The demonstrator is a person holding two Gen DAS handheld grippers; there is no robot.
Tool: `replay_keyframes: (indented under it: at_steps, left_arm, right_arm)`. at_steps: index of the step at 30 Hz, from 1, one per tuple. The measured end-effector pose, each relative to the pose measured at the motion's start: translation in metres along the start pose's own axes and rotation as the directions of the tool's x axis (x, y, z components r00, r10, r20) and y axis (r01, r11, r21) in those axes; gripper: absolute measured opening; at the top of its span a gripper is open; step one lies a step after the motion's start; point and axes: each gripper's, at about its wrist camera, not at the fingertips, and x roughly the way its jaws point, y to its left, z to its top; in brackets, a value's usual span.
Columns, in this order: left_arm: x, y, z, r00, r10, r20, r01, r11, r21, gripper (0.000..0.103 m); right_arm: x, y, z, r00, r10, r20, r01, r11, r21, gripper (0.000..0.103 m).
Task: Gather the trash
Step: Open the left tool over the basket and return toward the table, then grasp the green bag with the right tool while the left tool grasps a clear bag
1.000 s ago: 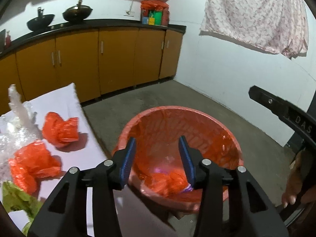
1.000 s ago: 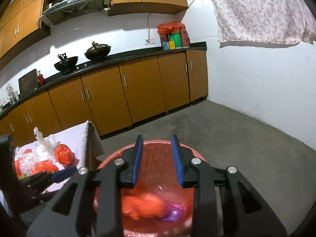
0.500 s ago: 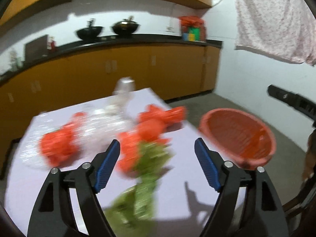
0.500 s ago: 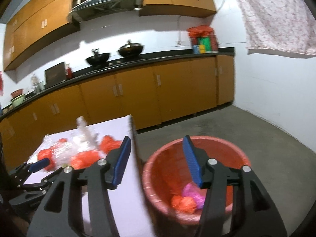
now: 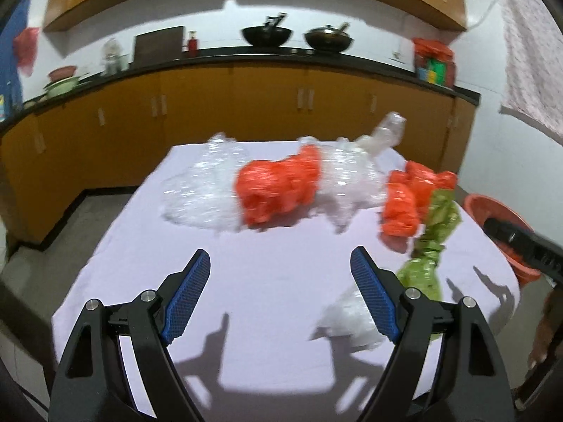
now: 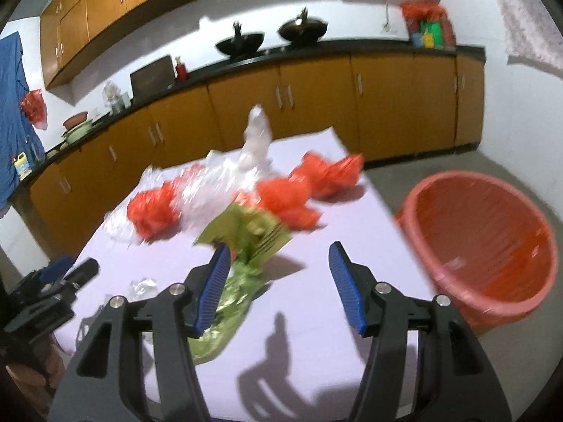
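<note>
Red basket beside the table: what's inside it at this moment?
In the right wrist view the red basket shows only its ribbed inner wall, with no trash visible. Its bottom is hidden behind the near rim, so anything lying there cannot be seen.

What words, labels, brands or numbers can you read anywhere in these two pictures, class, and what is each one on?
None can be read.
Yellow bottle on the counter: label blurred.
Colourful packets at the counter's end: print too small.
Green wrapper on the table: blurred, no legible print.

White-covered desk (image 5: 267, 281) carries crumpled clear plastic film (image 5: 197, 190), orange plastic bags (image 5: 278, 186), and a green wrapper (image 5: 429, 246). Floor (image 6: 422, 165) carries the orange bin (image 6: 482, 246).
</note>
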Motion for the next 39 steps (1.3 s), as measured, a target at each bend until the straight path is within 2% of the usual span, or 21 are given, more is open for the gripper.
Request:
replay_keyframes:
  at_steps: [5, 9, 14, 17, 18, 21, 32, 39]
  left_arm:
    - [-0.003, 0.026, -0.005, 1.0, 0.026, 0.007, -0.025, 0.999, -0.044, 0.082]
    - [-0.002, 0.032, -0.009, 1.0, 0.024, -0.001, -0.024, 0.998, -0.061, 0.082]
    - [0.0, 0.03, -0.013, 1.0, -0.002, -0.011, 0.001, 0.998, -0.066, 0.082]
    - [0.002, 0.023, -0.015, 1.0, -0.022, -0.015, 0.021, 0.998, -0.053, 0.082]
    - [0.002, 0.019, -0.016, 0.999, -0.03, -0.017, 0.029, 0.998, -0.048, 0.082]
    - [0.003, 0.011, -0.017, 0.998, -0.051, -0.02, 0.05, 0.998, -0.031, 0.082]
    - [0.014, -0.034, -0.025, 0.988, -0.134, -0.074, 0.138, 0.989, 0.044, 0.085]
    - [0.036, -0.053, -0.028, 0.983, -0.108, -0.148, 0.119, 0.991, 0.067, 0.085]
  right_arm:
    - [0.031, 0.019, -0.009, 0.998, -0.008, -0.064, 0.007, 1.0, -0.011, 0.058]
    - [0.052, 0.02, -0.01, 0.994, -0.03, -0.105, 0.03, 1.0, 0.005, 0.058]
    - [0.071, 0.027, -0.014, 0.987, -0.022, -0.16, 0.019, 1.0, -0.015, 0.057]
    - [0.078, 0.031, -0.017, 0.981, -0.021, -0.194, 0.013, 0.999, -0.043, 0.031]
    - [0.078, 0.031, -0.018, 0.981, -0.019, -0.194, 0.01, 0.999, -0.045, 0.026]
    - [0.073, 0.026, -0.018, 0.982, -0.015, -0.187, 0.008, 0.999, -0.036, 0.021]
    - [0.018, -0.01, -0.005, 0.996, -0.067, -0.067, 0.065, 0.998, -0.025, 0.02]
    - [-0.002, -0.032, -0.001, 0.994, -0.105, -0.04, 0.104, 0.994, -0.017, 0.02]
